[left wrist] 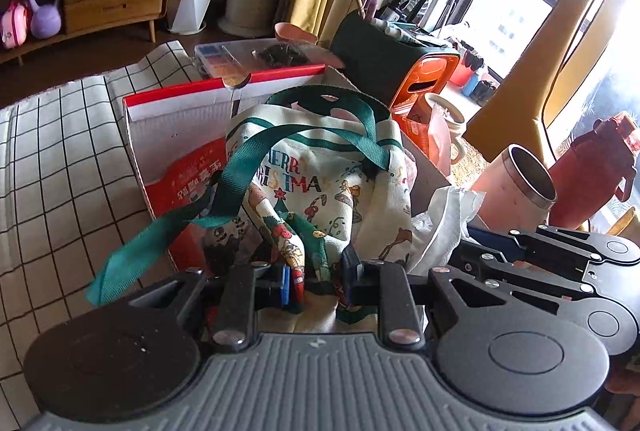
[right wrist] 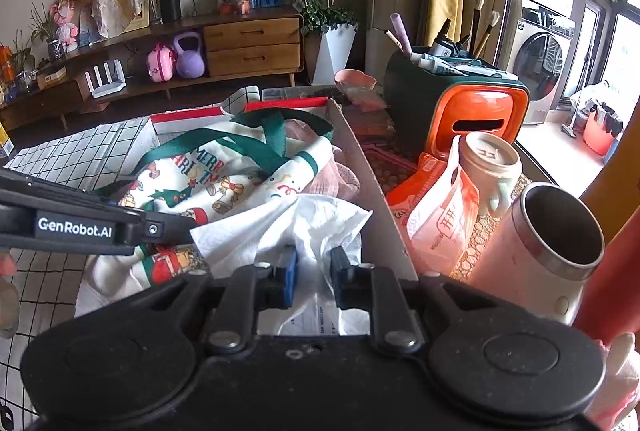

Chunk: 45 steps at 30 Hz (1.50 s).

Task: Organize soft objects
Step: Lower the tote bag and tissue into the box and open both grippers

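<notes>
A cream Christmas tote bag point(left wrist: 320, 183) with green straps lies in the open red and white cardboard box point(left wrist: 176, 119). My left gripper point(left wrist: 316, 283) is shut on a bunched fold of the bag at its near end. A crumpled white cloth point(right wrist: 280, 227) lies on the bag's right side against the box wall point(right wrist: 360, 183). My right gripper point(right wrist: 314, 281) straddles this cloth with its jaws slightly apart, the cloth loose between the pads. A pink fabric point(right wrist: 336, 179) shows under the bag point(right wrist: 192, 183). The left gripper's finger reaches in from the left in the right wrist view.
To the right of the box stand an orange and white plastic pouch point(right wrist: 440, 215), a white mug point(right wrist: 492, 167), a pink steel tumbler point(right wrist: 560, 243), a red bottle point(left wrist: 592, 175) and an orange-green organiser point(right wrist: 472, 111) with brushes. A checked cloth point(left wrist: 52, 159) covers the surface on the left.
</notes>
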Tool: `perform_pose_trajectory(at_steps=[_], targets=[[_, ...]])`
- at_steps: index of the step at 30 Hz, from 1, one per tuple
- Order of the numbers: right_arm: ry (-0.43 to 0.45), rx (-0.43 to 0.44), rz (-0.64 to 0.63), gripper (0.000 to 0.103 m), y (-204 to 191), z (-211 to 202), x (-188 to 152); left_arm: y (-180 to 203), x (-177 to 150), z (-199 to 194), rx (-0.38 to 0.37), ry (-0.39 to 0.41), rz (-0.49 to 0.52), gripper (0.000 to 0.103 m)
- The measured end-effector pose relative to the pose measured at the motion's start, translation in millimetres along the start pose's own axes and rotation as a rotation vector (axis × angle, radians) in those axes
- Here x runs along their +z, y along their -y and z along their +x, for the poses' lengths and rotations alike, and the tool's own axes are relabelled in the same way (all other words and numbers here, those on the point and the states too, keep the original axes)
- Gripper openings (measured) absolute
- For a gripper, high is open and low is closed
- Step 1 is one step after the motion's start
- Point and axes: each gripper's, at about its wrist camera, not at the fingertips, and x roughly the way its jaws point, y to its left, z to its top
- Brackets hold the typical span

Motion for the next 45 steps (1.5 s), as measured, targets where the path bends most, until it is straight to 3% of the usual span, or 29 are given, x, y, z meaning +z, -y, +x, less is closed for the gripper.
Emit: perform_pose_trajectory(at_steps=[7,10,11,13,14,15,25,27,34,45], targets=[[-0.011,0.027,0.000,0.023,2,-4,-3,-3,-2,11,-0.017,-0.059,-0.037,0.022],[-0.024,0.034,-0.010,0.033,2,-7,-6,-3,-2,6,-0.013,-0.060,-0.044,0.027],[-0.023,0.039,-0.011,0.038,3,-8,-7,-3,-2,3,-0.011,-0.061,-0.044,0.031],[-0.023,0.049,-0.008,0.045,4,-11,-7,-5,-2,-2,0.006,-0.060,-0.051,0.049],[-0.027,0.057,-0.010,0.049,4,-13,-8,-5,-2,-5,0.020,-0.051,-0.049,0.064],[-0.028,0.060,-0.014,0.052,4,-14,-8,-6,-3,-10,0.024,-0.038,-0.043,0.069],[0.002,0.083,-0.048,0.066,-2,-41,-12,-2,-13,-56,0.002,0.032,0.022,0.071],[0.013,0.093,-0.046,0.070,-2,-48,-13,2,-17,-68,0.012,0.062,0.049,0.076],[0.055,0.137,-0.020,0.080,-3,-73,-17,14,-36,-104,-0.003,0.130,0.080,0.077],[0.166,0.209,-0.033,0.101,-10,-117,-33,27,-73,-149,-0.006,0.212,0.110,0.089]])
